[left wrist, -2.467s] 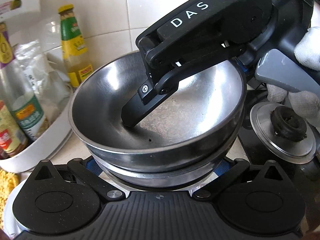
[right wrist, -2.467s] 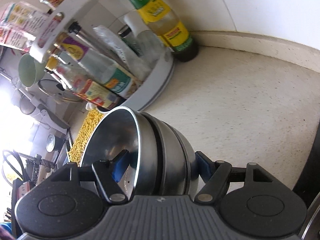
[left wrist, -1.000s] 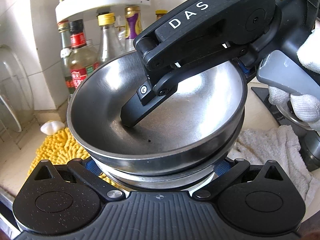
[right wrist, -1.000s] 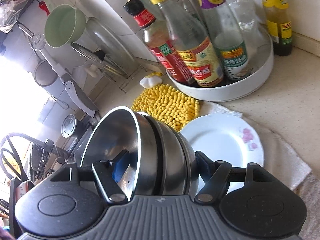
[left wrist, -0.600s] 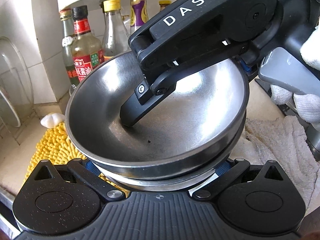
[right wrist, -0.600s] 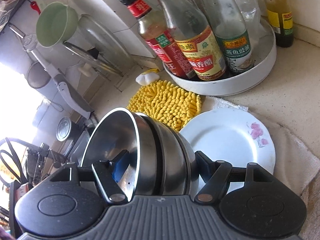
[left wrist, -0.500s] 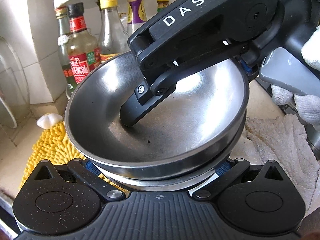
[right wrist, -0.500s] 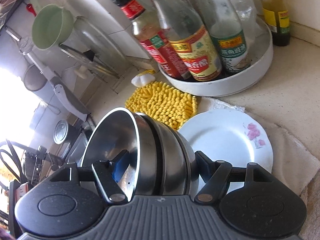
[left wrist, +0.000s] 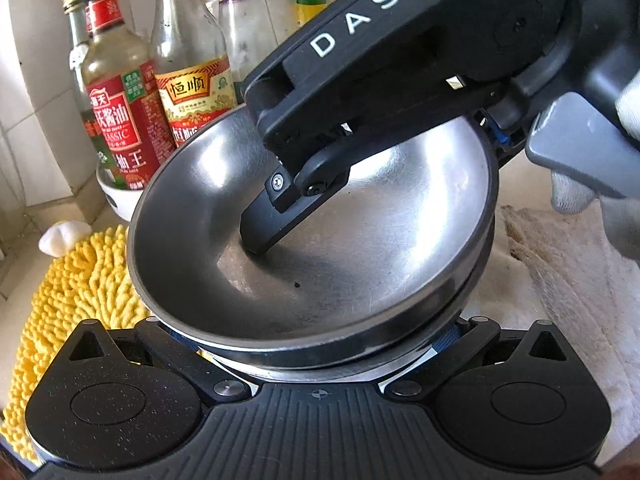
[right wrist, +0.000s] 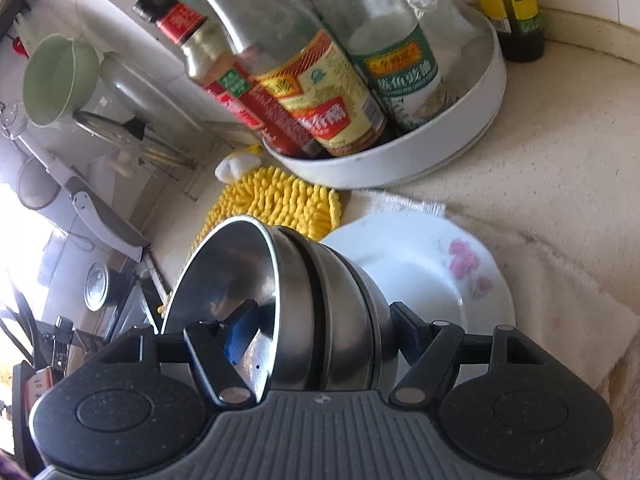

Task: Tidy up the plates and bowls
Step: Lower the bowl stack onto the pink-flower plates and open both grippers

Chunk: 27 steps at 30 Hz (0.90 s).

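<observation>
Left wrist view: stack of nested steel bowls (left wrist: pixel 320 248) fills the centre, top bowl's hollow facing the camera. The left gripper (left wrist: pixel 316 344) has its fingers spread wide at the stack's lower side; whether they clamp it cannot be told, the tips are hidden under the bowls. The right gripper (left wrist: pixel 400 80), marked "DAS" in white letters, comes in from the top right, one finger (left wrist: pixel 276 220) pressed inside the top bowl. A white-gloved hand (left wrist: pixel 600 184) holds its grey trigger. Behind, on the worktop, a soy sauce bottle (left wrist: pixel 120 120) with a red label reading "CLASSIC" and a vinegar bottle (left wrist: pixel 192 96) with a yellow-red label in Chinese characters. A yellow mop-like mat (left wrist: pixel 72 280) lies at the left, a white towel (left wrist: pixel 560 280) at the right.

Right wrist view: the right gripper (right wrist: pixel 312 344) is closed on the bowls (right wrist: pixel 320 304), one finger inside the top bowl, the other against the outer bottom of the stack; bowls held on edge. Just beyond them a white plate (right wrist: pixel 420 264) with a pink flower print lies on the towel (right wrist: pixel 560 280). A white round tray (right wrist: pixel 400 160) holds the bottles near the worktop's back edge; a yellow-labelled bottle (right wrist: pixel 516 8) stands beside it. Green ladle (right wrist: pixel 56 80) hangs at left.
</observation>
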Each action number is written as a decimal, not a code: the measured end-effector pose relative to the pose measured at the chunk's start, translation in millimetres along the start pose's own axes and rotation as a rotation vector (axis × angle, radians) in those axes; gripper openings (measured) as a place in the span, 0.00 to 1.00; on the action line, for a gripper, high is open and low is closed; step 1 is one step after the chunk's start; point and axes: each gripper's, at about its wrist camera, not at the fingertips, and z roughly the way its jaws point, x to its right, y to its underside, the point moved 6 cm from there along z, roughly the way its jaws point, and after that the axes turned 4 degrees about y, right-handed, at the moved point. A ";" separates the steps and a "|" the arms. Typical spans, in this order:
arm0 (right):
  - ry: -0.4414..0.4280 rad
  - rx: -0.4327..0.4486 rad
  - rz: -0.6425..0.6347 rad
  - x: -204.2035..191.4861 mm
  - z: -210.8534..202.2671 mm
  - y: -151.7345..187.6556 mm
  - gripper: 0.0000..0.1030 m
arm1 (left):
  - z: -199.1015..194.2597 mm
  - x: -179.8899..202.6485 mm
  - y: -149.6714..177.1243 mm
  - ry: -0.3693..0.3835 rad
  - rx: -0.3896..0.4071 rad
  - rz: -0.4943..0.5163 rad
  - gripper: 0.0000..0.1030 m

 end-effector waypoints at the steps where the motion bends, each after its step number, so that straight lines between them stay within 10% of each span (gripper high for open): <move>1: -0.011 0.011 0.008 2.2 1.0 -1.5 0.88 | 1.4 -0.4 -1.7 -0.010 -0.002 0.010 1.00; 27: 0.103 0.039 -0.064 24.2 -5.7 3.4 0.88 | -9.8 -0.7 8.1 0.004 -0.062 0.117 1.00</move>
